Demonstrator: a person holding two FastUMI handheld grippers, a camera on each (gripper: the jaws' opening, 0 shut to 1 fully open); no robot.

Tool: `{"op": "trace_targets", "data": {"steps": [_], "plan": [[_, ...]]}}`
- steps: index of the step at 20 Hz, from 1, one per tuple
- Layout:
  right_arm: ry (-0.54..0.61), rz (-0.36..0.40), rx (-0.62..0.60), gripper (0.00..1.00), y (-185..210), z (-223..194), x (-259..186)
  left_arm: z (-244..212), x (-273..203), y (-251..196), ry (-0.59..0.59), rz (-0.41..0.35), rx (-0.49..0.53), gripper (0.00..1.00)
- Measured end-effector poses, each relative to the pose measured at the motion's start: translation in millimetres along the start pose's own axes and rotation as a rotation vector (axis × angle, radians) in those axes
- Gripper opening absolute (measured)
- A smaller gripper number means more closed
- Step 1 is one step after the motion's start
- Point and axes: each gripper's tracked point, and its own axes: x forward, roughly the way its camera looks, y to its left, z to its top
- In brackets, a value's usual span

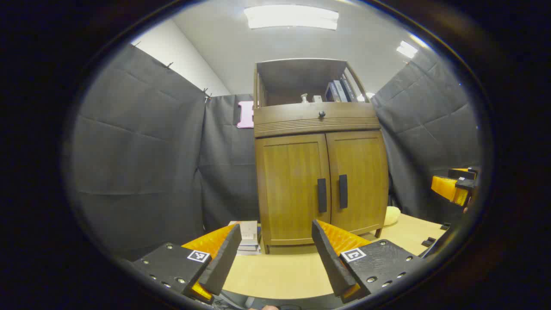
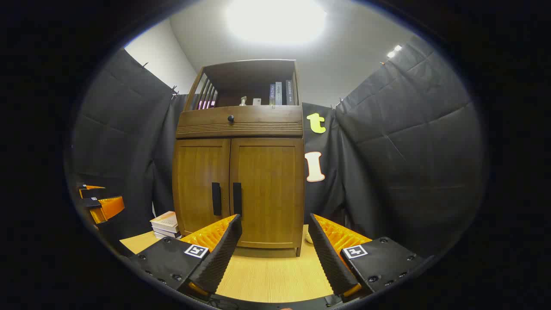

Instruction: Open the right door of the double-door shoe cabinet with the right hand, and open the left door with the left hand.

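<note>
Both gripper views sit low over the table [image 1: 275, 275], facing the cabinet [image 2: 239, 189] front-on, left and right offset.

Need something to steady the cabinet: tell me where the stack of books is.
The stack of books lies on the table beside the cabinet's lower left corner, against the black cloth, in both views.

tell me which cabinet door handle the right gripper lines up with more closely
The right door's handle: in the right gripper view it sits just above the right gripper's near finger, while the left door's handle lies farther aside.
</note>
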Motion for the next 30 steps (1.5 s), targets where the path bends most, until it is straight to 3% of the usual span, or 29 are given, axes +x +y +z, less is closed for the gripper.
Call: {"op": "trace_targets", "data": {"steps": [9,18,30], "plan": [[0.010,-0.022,0.004,0.96,-5,0,-2,4,-1,-2,-0.009,-0.030,0.004,0.94],[-0.002,-0.012,0.004,0.98,-3,7,15,-1,-5,7,-0.005,-0.008,-0.009,0.94],[-0.016,0.069,0.033,0.98,37,19,134,1,32,20,-0.005,0.053,0.024,0.94]]}}
